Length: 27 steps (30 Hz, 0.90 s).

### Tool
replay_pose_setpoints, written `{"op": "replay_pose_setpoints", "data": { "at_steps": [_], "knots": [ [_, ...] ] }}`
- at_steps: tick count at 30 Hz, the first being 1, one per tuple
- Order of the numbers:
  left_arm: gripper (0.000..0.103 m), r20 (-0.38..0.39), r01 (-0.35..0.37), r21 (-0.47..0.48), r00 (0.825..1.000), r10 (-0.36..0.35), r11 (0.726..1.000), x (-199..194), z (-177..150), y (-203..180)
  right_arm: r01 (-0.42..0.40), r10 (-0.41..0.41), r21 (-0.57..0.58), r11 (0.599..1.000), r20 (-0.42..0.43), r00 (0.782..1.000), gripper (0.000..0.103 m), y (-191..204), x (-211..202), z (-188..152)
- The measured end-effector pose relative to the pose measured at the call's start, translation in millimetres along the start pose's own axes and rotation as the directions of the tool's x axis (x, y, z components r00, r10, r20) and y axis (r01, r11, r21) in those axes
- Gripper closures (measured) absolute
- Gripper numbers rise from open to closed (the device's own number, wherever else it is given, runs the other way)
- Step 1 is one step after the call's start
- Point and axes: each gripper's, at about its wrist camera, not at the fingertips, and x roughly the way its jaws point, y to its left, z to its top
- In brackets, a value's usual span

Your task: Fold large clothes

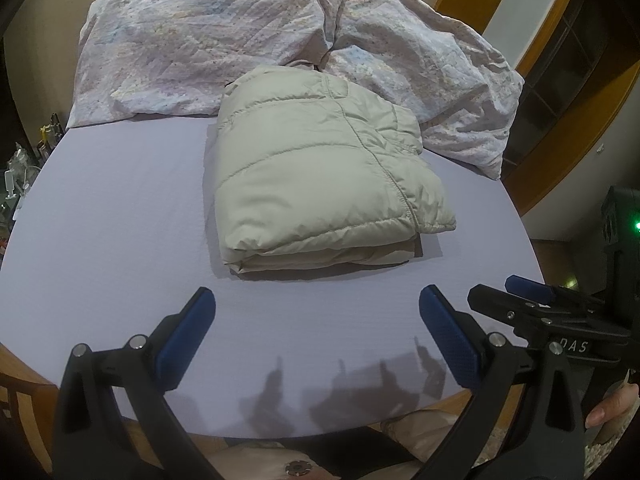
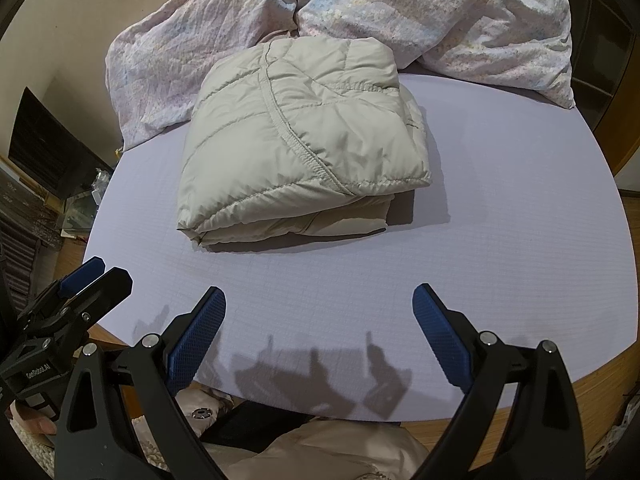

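A beige quilted puffer jacket [image 1: 320, 168] lies folded into a compact stack on the lavender bed sheet [image 1: 112, 208]; it also shows in the right wrist view [image 2: 304, 140]. My left gripper [image 1: 316, 304] is open and empty, held near the bed's front edge, short of the jacket. My right gripper [image 2: 318, 304] is open and empty, also short of the jacket. In the left wrist view the right gripper [image 1: 532, 292] shows at the right edge. In the right wrist view the left gripper [image 2: 80, 276] shows at the left edge.
A rumpled pastel quilt [image 1: 224, 36] is heaped along the back of the bed, touching the jacket's far side. A wooden bed frame [image 2: 592, 384] edges the mattress. Cluttered shelves [image 1: 24, 160] stand to the left. Another beige garment [image 2: 328, 452] lies below the front edge.
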Motion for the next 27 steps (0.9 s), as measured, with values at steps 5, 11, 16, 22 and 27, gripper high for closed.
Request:
{"op": "replay_pose_setpoints", "data": {
  "at_steps": [5,11,16,22,27],
  "knots": [
    [0.002,0.0,0.001,-0.001,1.0,-0.001,1.0,-0.2,-0.3,0.6,0.0,0.0,0.0,1.0,0.0,1.0,0.007,-0.7,-0.3,1.3],
    [0.002,0.0,0.0,0.0,1.0,0.0,1.0,-0.3,-0.7,0.6,-0.001,0.001,-0.002,1.0,-0.001,1.0,0.007,-1.2,-0.5,1.6],
    [0.002,0.0,0.0,-0.002,1.0,0.0,1.0,-0.1,-0.5,0.6,-0.001,0.001,-0.001,1.0,-0.001,1.0,0.007,-1.3,-0.6,1.9],
    [0.002,0.0,0.0,0.0,1.0,0.0,1.0,0.2,-0.1,0.4,-0.001,0.001,-0.001,1.0,-0.002,1.0,0.007,-1.5,-0.8,2.5],
    [0.002,0.0,0.0,0.0,1.0,0.0,1.0,-0.2,-0.1,0.3,-0.001,0.001,-0.001,1.0,-0.001,1.0,0.007,-0.9,-0.8,1.1]
  ]
}}
